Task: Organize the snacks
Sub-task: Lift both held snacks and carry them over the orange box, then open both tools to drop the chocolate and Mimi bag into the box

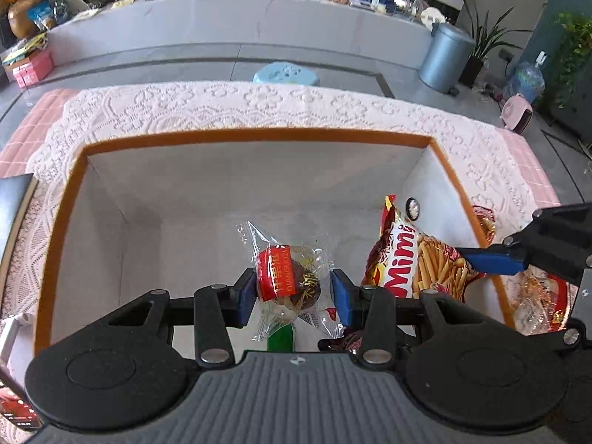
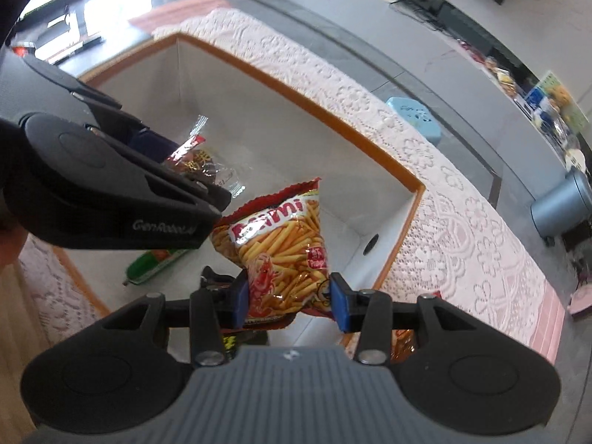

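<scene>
A white storage box with an orange rim (image 1: 255, 135) stands on the lace-covered table. My left gripper (image 1: 293, 293) hangs over its inside, shut on a clear-wrapped brown pastry with a red label (image 1: 288, 277). My right gripper (image 2: 289, 298) is shut on a red Mimi bag of shrimp sticks (image 2: 285, 248), held above the box's right side; this bag (image 1: 414, 255) also shows in the left wrist view with a blue finger (image 1: 492, 259) on it. The pastry (image 2: 199, 162) and the left gripper's body (image 2: 111, 177) appear at the left of the right wrist view.
A green packet (image 2: 155, 261) lies on the box floor. More red snack packs (image 1: 540, 296) lie on the lace cloth (image 1: 259, 103) outside the box's right wall. A dark book (image 1: 13, 207) sits at the table's left edge. A blue stool (image 1: 285, 74) stands beyond the table.
</scene>
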`<move>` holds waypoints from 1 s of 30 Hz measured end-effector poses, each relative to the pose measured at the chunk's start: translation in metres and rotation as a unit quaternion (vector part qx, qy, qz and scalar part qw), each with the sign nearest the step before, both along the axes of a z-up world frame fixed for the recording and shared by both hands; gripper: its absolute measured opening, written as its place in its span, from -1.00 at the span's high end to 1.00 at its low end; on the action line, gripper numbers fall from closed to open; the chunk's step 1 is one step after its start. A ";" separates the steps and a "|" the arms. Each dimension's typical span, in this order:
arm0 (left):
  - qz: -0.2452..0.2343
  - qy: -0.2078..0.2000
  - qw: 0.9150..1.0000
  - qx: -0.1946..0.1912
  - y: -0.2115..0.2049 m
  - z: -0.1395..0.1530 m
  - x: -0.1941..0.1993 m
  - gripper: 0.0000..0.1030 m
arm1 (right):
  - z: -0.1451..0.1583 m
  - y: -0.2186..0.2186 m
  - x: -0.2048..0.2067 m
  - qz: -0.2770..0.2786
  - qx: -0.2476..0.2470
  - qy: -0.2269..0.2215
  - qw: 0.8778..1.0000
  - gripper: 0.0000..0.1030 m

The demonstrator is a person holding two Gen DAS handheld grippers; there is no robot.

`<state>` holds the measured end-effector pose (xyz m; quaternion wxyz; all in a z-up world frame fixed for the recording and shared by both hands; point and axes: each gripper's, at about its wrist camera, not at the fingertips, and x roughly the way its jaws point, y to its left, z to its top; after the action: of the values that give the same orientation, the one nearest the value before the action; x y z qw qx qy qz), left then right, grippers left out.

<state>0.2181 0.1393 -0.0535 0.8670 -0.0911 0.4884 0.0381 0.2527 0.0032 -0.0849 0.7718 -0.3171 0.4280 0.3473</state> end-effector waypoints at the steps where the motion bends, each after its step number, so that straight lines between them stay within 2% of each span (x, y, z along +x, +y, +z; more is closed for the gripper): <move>1: 0.000 0.005 1.000 -0.001 0.001 -0.003 0.003 0.07 | -0.002 0.002 0.002 0.007 -0.006 0.001 1.000 0.18; 8: -0.001 0.039 0.999 -0.009 0.005 -0.022 0.020 0.06 | -0.019 0.018 0.014 0.054 -0.060 0.004 0.997 0.18; 14: 0.008 0.051 0.999 -0.014 0.011 -0.032 0.027 0.05 | -0.031 0.025 0.019 0.067 -0.092 0.003 0.994 0.17; 19: 0.005 0.053 0.998 -0.019 0.011 -0.034 0.028 0.02 | -0.033 0.025 0.022 0.063 -0.095 0.008 0.993 0.15; 22: -0.001 0.046 0.999 -0.014 0.008 -0.032 0.028 -0.01 | -0.031 0.027 0.018 0.063 -0.096 -0.001 0.993 -0.02; 27: -0.006 0.041 0.999 -0.009 0.004 -0.028 0.026 -0.03 | -0.027 0.024 0.018 0.055 -0.094 -0.009 0.994 -0.09; 30: -0.008 0.035 0.999 -0.002 0.002 -0.024 0.024 -0.16 | -0.026 0.022 0.016 0.053 -0.092 -0.011 0.994 -0.12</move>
<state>0.2426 0.1409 -0.0774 0.8498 -0.0875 0.5188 0.0335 0.2684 0.0255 -0.1109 0.7244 -0.4134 0.4319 0.3433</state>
